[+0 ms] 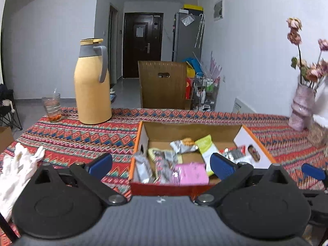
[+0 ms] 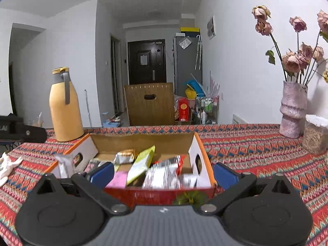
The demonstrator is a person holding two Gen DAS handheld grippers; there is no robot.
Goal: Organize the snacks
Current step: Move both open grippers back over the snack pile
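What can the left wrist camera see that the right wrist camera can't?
Only the left wrist view shows the clear drinking glass with an orange-red residue at its bottom, beside the jug.

Only the right wrist view shows the clear container of brownish bits next to the vase, and a silver packet lying outside the box's left wall.

Both show the open cardboard box with orange edges holding snack packets, the yellow thermos jug with a grey handle, the pink vase of dried roses, the white cloth and the patterned tablecloth.

Even indoor light, fisheye-bent edges, slight blur.
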